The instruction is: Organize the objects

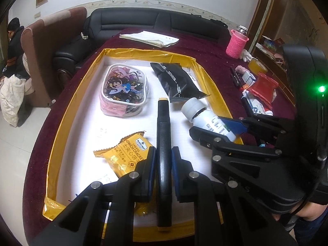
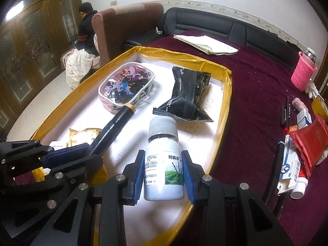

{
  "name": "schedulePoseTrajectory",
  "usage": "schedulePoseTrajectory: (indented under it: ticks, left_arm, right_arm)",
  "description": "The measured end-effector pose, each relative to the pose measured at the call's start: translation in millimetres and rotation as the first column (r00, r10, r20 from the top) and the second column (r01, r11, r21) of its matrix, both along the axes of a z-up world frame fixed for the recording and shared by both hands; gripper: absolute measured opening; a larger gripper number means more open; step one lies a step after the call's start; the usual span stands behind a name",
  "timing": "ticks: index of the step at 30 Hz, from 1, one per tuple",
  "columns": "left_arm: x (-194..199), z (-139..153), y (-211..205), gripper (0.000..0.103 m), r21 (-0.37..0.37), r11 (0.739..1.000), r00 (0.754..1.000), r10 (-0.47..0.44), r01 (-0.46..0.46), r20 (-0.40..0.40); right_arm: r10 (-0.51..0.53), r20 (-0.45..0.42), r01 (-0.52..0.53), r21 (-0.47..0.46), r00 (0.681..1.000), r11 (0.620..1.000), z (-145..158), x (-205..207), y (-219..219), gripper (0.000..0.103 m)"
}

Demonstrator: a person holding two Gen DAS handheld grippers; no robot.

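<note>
- Marker (image 1: 163,143), black with a yellow cap at each end, is pinched between the blue pads of the left hand-held gripper (image 1: 163,170); its long axis runs straight out ahead along the fingers, far cap pointing away over the tray.
- White bottle (image 2: 163,160) with a ribbed white cap is clamped at its labelled body by the right hand-held gripper (image 2: 163,172); the cap end points forward, away from the fingers, long axis in line with them.
- Both held things hang over the near part of the yellow-rimmed tray (image 1: 82,86), which sits on the maroon-covered bench (image 1: 215,65).
- In the tray, ahead of the left hand-held gripper: a clear cartoon-printed pouch (image 1: 123,90) full of dark small bits, a black snack packet (image 1: 176,80) beside it, and a yellow cracker packet (image 1: 125,153) just left of the left fingers.
- Right of the right hand-held gripper, outside the tray, lies a heap of small boxes and a red packet (image 2: 309,141).
</note>
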State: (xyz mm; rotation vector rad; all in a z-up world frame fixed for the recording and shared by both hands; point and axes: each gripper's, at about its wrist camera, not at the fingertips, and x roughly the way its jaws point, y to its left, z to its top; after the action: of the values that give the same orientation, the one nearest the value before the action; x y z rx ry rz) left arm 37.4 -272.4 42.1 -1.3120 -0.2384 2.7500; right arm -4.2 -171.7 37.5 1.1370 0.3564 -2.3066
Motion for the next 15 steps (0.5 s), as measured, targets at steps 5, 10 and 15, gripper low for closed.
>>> schedulePoseTrajectory:
  ticks: [5, 10, 15]
  left_arm:
    - [-2.1, -0.6, 0.3, 0.014, -0.003, 1.0, 1.0, 0.002, -0.002, 0.001]
    - [-2.6, -0.5, -1.3, 0.014, 0.006, 1.0, 1.0, 0.01, -0.01, 0.0]
    - [-1.4, -0.1, -3.8, 0.014, 0.008, 1.0, 1.0, 0.02, -0.02, -0.005]
  right_arm:
    - [0.008, -0.017, -0.008, 0.017, 1.0, 1.0, -0.5, 1.5, -4.1, 0.038]
    - [0.031, -0.032, -0.029, 0.043, 0.999, 0.999, -2.6, 0.0, -9.7, 0.038]
    - [0.05, -0.044, -0.047, 0.076, 0.998, 0.996, -6.6, -1.1, -16.5, 0.038]
